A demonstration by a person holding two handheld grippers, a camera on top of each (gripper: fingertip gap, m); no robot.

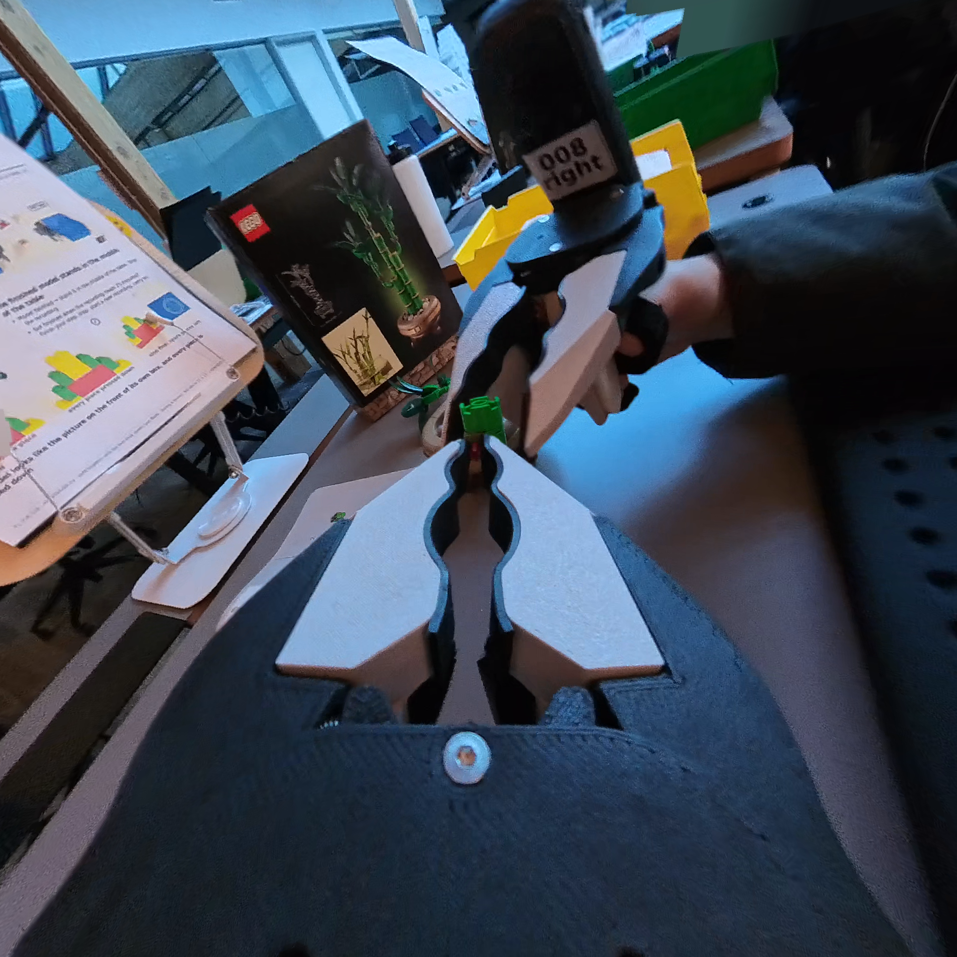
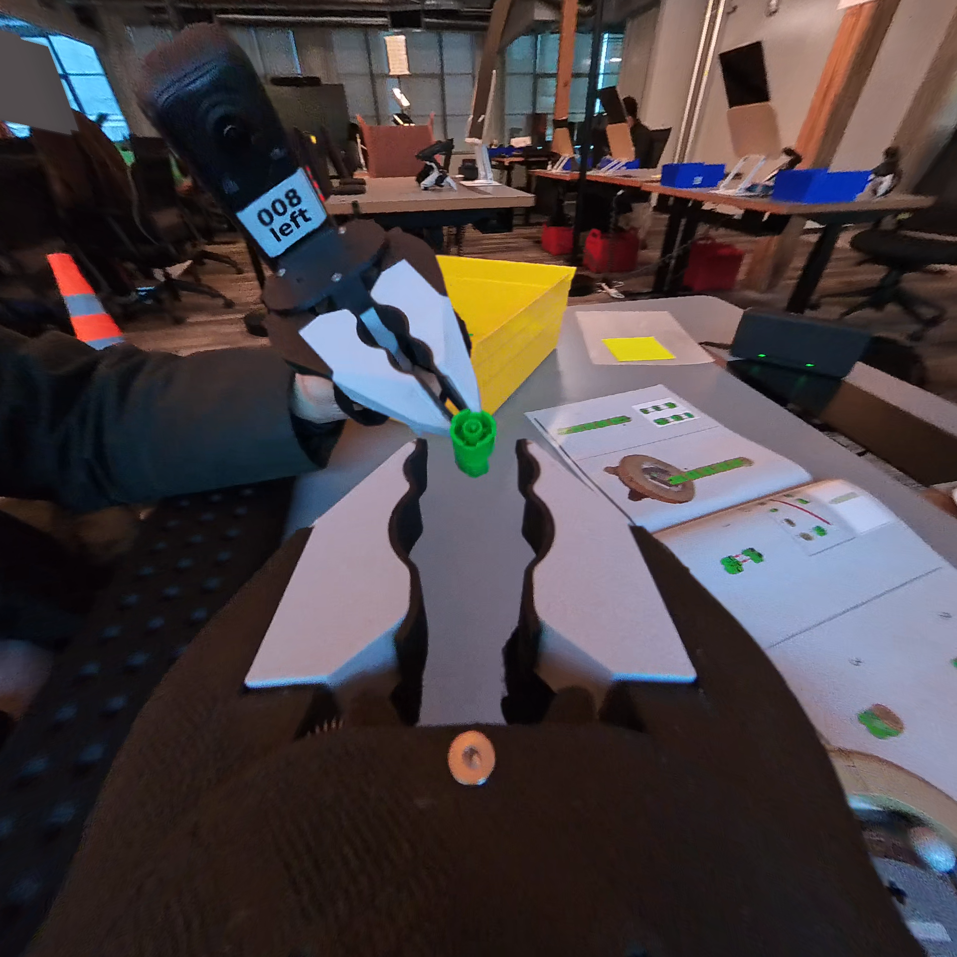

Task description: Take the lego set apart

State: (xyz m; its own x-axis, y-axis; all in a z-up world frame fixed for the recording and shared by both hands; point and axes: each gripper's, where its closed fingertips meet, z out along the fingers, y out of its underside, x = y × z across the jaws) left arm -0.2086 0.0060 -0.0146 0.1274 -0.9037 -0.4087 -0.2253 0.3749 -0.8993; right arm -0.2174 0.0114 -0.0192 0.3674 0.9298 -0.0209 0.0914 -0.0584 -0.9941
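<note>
So the left gripper [image 1: 474, 448] had its fingers pinched nearly together at the tips, clamped on a small green lego piece [image 1: 481, 414] that poked up just past them, held up above the table [image 1: 647, 497]. In the right wrist view you could see the same green piece [image 2: 472, 440] stuck at the very tip of the left gripper [image 2: 463, 411], a round stud facing the camera. The right gripper [image 2: 471, 448] was spread wide with nothing between its fingers, and the piece sat just ahead of the gap, not touching either fingertip as far as I could tell.

To the right of that gripper an open instruction booklet [image 2: 725, 518] lay flat on the table. A bit further back, behind the left gripper, was a yellow bin [image 2: 518, 310]. From the left wrist view, the right gripper [image 1: 497, 430] came down from above, right behind the piece, with a hand [image 1: 683, 305] on its handle. Past it stood the dark lego box [image 1: 336, 259] with some loose green bits [image 1: 424, 399] at its foot, and off to the left a tilted instruction sheet on a stand [image 1: 103, 336].
</note>
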